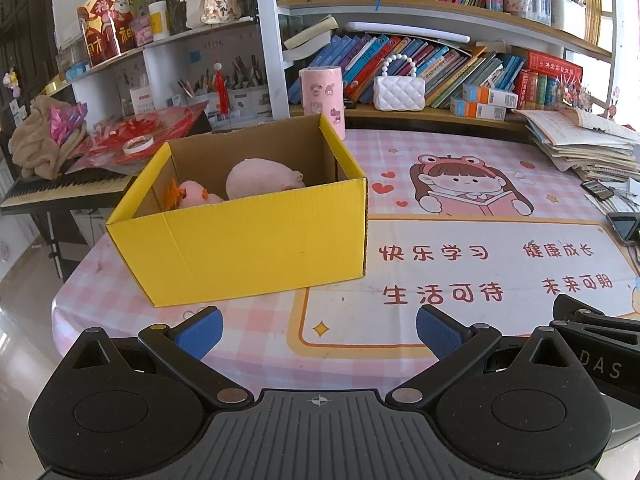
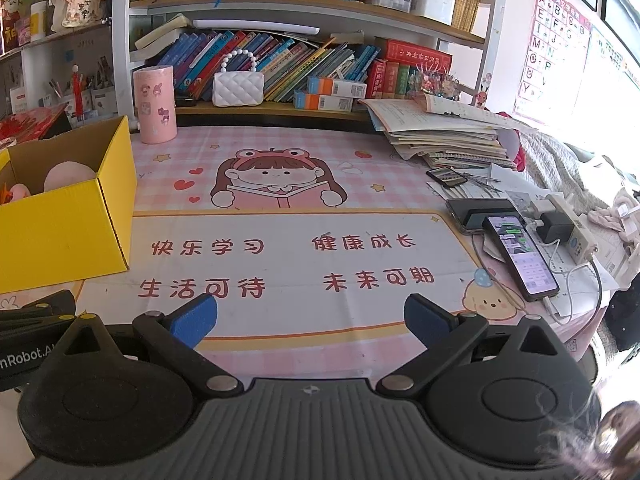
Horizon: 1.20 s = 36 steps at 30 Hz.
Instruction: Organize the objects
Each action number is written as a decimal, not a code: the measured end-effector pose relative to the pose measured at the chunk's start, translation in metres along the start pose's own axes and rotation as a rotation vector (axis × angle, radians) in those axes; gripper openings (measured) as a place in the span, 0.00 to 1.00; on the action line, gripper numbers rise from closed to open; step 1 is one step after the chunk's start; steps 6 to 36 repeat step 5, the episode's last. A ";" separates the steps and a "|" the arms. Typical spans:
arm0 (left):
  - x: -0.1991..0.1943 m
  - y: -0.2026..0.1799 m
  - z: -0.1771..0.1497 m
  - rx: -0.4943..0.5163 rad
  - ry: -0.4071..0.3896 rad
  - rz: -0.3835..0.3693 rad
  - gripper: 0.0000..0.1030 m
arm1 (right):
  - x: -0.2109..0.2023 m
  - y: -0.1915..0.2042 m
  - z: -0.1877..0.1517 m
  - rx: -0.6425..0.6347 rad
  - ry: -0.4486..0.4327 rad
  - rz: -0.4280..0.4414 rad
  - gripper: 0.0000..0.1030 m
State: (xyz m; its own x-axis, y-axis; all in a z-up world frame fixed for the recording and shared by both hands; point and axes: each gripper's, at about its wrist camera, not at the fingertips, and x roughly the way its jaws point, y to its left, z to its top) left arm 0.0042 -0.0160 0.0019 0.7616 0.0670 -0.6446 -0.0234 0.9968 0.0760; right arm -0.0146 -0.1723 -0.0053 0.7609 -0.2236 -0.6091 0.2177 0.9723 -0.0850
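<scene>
In front of me I see a pink cylinder (image 2: 155, 105) standing beside a white quilted handbag (image 2: 238, 88) under the bookshelf (image 2: 280, 4). A lit phone (image 2: 520, 257) lies near a paper stack (image 2: 444, 136).

Both grippers hover low over the surface's (image 2: 280, 160) near edge, left gripper (image 1: 319, 332) and right gripper (image 2: 311, 322) side by side, fingers spread wide, holding nothing.

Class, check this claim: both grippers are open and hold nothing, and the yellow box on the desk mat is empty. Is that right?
Not quite. The yellow box is not empty: the left wrist view shows two pink plush toys inside it. The rest stands: the left gripper and the right gripper are open and hold nothing, and the box sits on the desk mat.
</scene>
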 end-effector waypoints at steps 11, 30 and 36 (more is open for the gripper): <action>0.002 0.002 0.001 -0.002 0.000 -0.013 1.00 | 0.002 0.001 -0.001 0.000 0.003 0.002 0.98; 0.002 0.002 0.001 -0.002 0.000 -0.013 1.00 | 0.002 0.001 -0.001 0.000 0.003 0.002 0.98; 0.002 0.002 0.001 -0.002 0.000 -0.013 1.00 | 0.002 0.001 -0.001 0.000 0.003 0.002 0.98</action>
